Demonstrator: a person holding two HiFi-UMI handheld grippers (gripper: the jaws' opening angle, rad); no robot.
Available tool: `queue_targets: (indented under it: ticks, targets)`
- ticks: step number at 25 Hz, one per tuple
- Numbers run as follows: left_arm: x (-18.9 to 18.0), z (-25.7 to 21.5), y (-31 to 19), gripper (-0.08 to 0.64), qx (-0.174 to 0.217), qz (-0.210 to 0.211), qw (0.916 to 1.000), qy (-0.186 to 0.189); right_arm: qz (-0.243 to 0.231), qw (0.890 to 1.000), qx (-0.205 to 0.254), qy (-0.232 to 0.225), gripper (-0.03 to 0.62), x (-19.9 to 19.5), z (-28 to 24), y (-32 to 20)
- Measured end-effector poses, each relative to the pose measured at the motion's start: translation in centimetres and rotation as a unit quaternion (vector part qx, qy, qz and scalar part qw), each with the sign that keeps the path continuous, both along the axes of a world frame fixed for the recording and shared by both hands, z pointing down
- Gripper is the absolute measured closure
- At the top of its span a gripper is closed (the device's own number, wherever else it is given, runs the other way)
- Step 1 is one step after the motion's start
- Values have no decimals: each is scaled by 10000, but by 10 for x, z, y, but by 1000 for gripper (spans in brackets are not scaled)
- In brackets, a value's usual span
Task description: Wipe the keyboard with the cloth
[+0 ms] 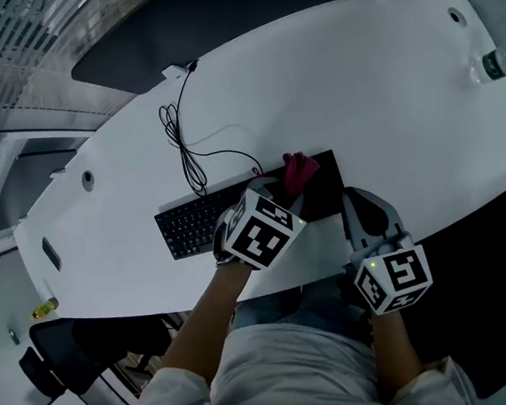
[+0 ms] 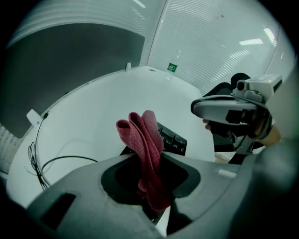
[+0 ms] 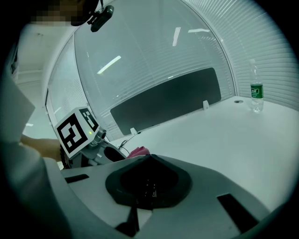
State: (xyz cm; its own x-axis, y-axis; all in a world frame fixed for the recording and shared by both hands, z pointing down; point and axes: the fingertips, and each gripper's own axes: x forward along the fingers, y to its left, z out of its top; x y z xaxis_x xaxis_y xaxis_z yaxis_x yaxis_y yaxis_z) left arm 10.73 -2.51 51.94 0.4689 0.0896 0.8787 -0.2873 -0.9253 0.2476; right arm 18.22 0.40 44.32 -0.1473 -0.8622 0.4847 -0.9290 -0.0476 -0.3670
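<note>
The black keyboard [image 1: 193,222] lies on the white table [image 1: 359,98] near its front edge. My left gripper [image 1: 289,192] is over the keyboard's right half, shut on a red cloth [image 1: 300,171]. In the left gripper view the cloth [image 2: 145,140] sticks up in folds between the jaws of the left gripper [image 2: 152,158], with a few keys of the keyboard [image 2: 174,139] just past it. My right gripper [image 1: 351,201] is at the keyboard's right end. In its own view the right gripper [image 3: 148,157] has its jaws together, with nothing seen between them.
The keyboard's black cable [image 1: 185,146] loops across the table to the far edge. A water bottle [image 1: 492,65] stands at the far right corner. A dark chair [image 1: 67,353] is below the table at the left. The person's legs are close to the front edge.
</note>
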Motion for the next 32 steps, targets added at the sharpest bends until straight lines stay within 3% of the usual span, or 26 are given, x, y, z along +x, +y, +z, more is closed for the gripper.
queue_targets:
  ticks: [12, 17, 21, 24, 27, 32]
  targets:
    - [63, -3, 19, 449, -161, 793, 9967, 24, 326, 9994, 105, -34, 584, 28, -8, 7]
    - [53, -21, 17, 449, -59, 602, 9978, 277, 199, 9998, 76, 12, 584, 23, -8, 5]
    - [9, -45, 3, 449, 100, 126, 9983, 553, -77, 9999, 100, 91, 584, 2, -7, -7]
    - [-45, -57, -16, 450, 357, -600, 9959, 574, -557, 9983, 136, 145, 584, -24, -3, -23]
    - [-112, -60, -28, 451, 526, -1342, 9886, 430, -962, 9950, 197, 157, 583, -54, -2, -36]
    - [-223, -40, -24, 451, 418, -2409, 9696, 48, -1412, 9895, 219, 206, 584, -103, -3, -45]
